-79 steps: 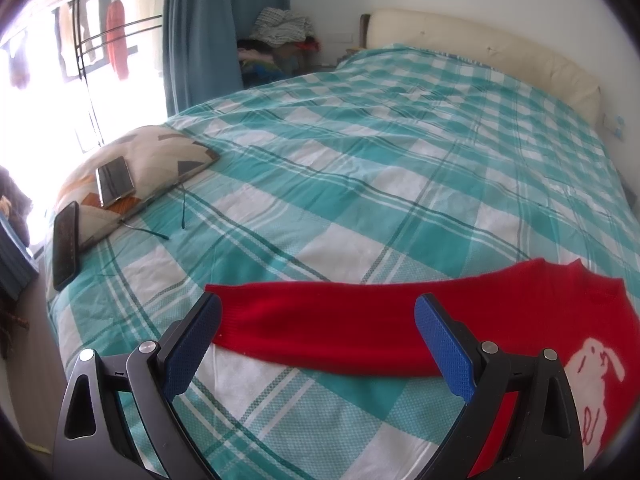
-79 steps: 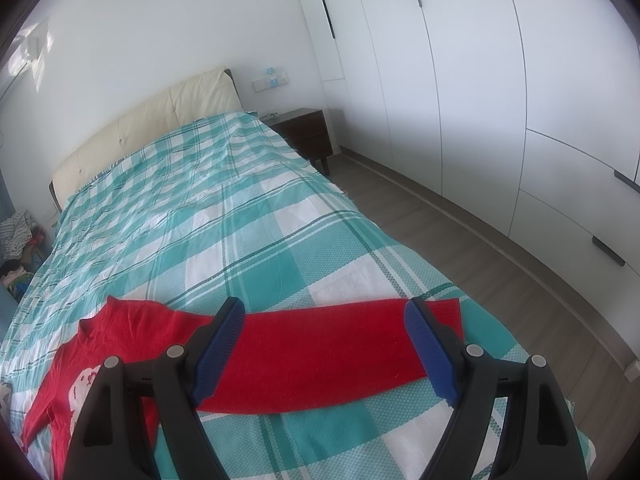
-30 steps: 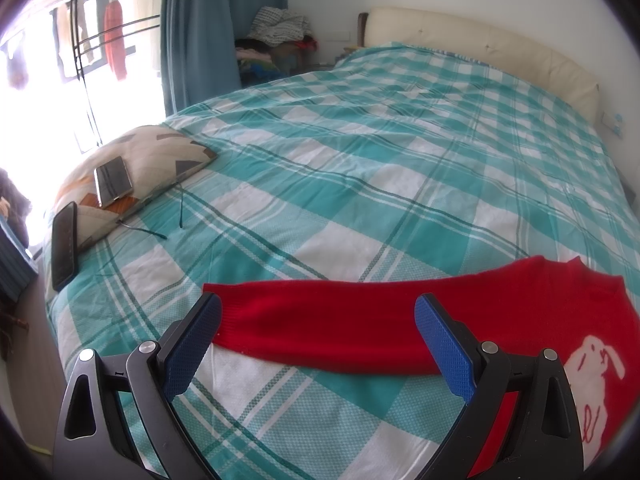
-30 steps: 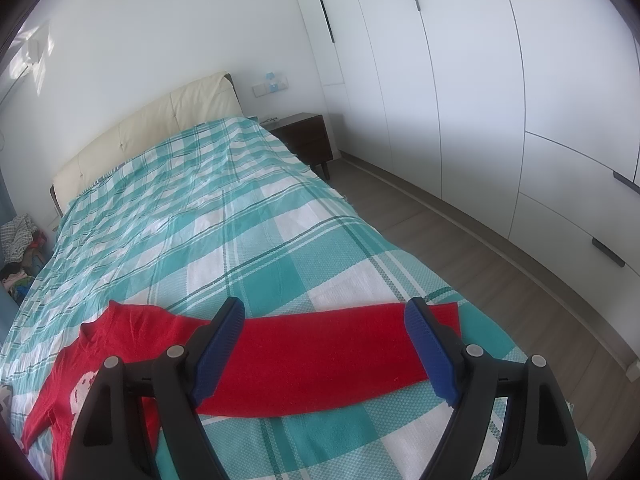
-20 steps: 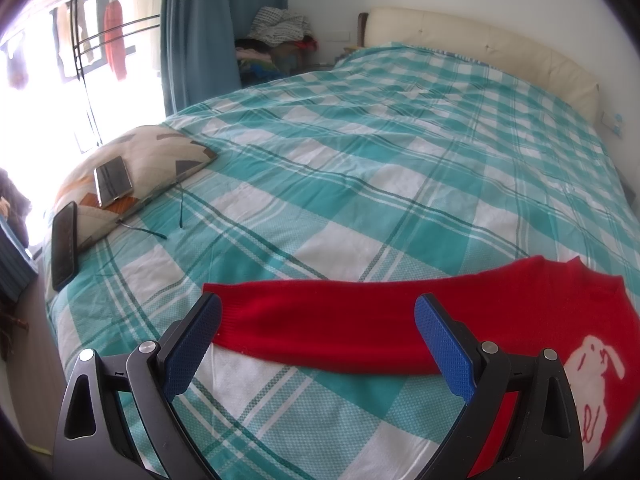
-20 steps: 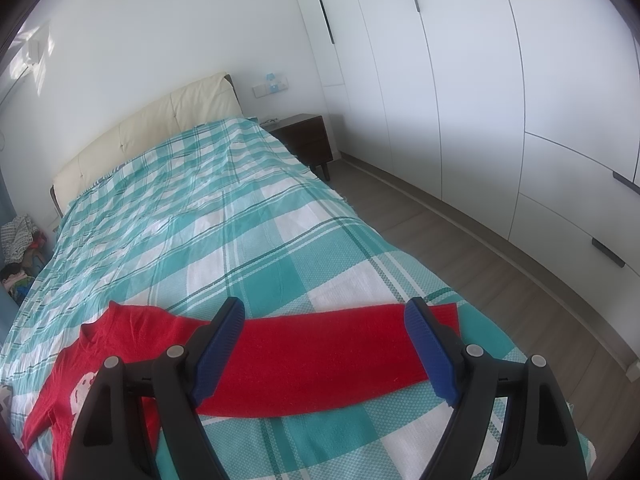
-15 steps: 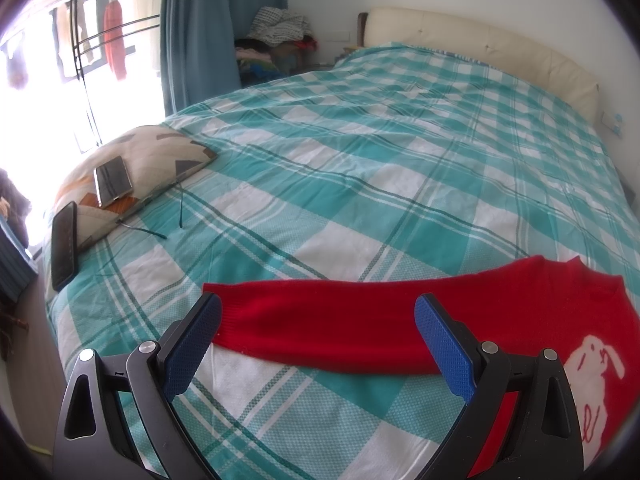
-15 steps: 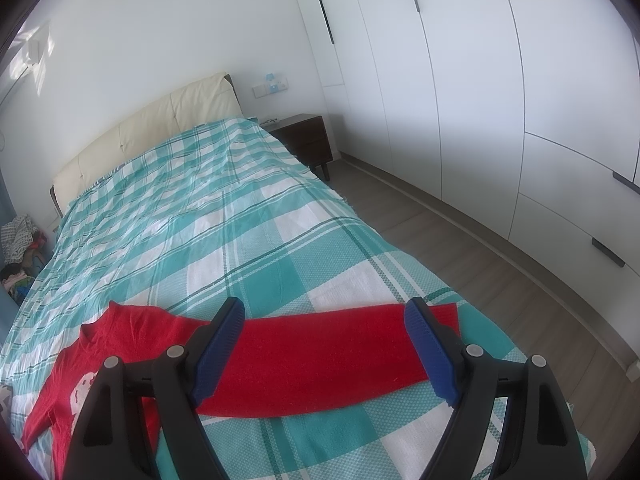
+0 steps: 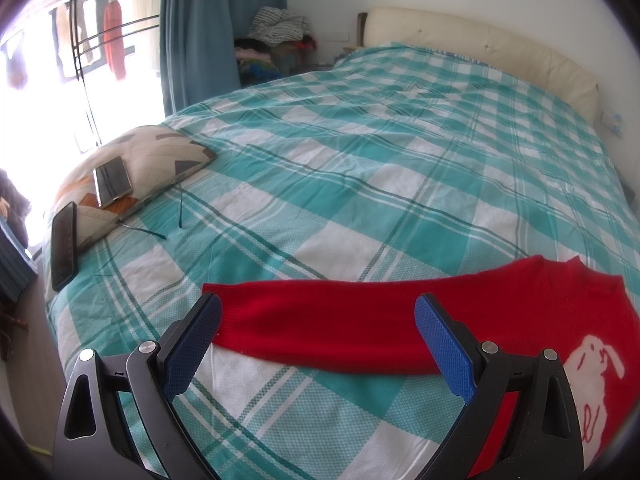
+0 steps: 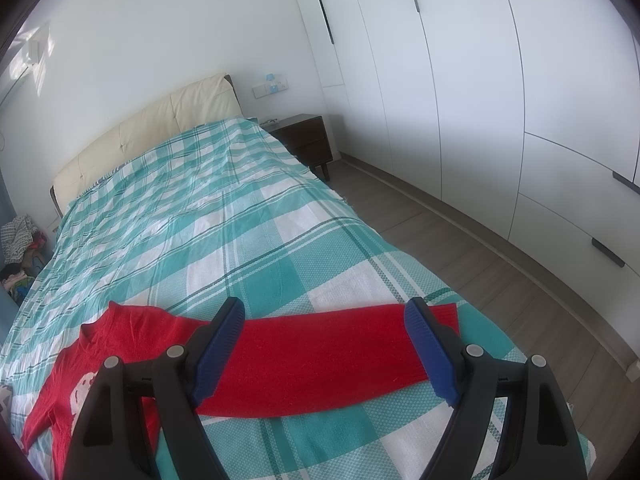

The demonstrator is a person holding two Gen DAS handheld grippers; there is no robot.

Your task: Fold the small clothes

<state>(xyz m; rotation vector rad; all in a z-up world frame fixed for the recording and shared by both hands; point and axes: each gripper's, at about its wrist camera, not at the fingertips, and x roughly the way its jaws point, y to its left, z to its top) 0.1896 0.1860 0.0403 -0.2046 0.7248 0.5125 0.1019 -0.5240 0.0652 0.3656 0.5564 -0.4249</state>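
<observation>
A small red sweater with a white rabbit print lies flat on the teal checked bedspread, sleeves spread out sideways. Its left sleeve (image 9: 332, 320) runs across the left wrist view, the body and rabbit (image 9: 592, 364) at the right edge. My left gripper (image 9: 316, 324) is open and empty, hovering over that sleeve with the cuff by its left finger. In the right wrist view the other sleeve (image 10: 328, 352) lies across the frame, the body (image 10: 104, 344) at lower left. My right gripper (image 10: 324, 328) is open and empty, hovering over this sleeve near its cuff.
A patterned pillow (image 9: 156, 156) with a phone (image 9: 113, 180) on it and a dark tablet (image 9: 64, 244) lie at the bed's left edge. A curtain and clothes pile (image 9: 276, 40) stand beyond. On the right, floor, a nightstand (image 10: 306, 140) and white wardrobes (image 10: 480, 100).
</observation>
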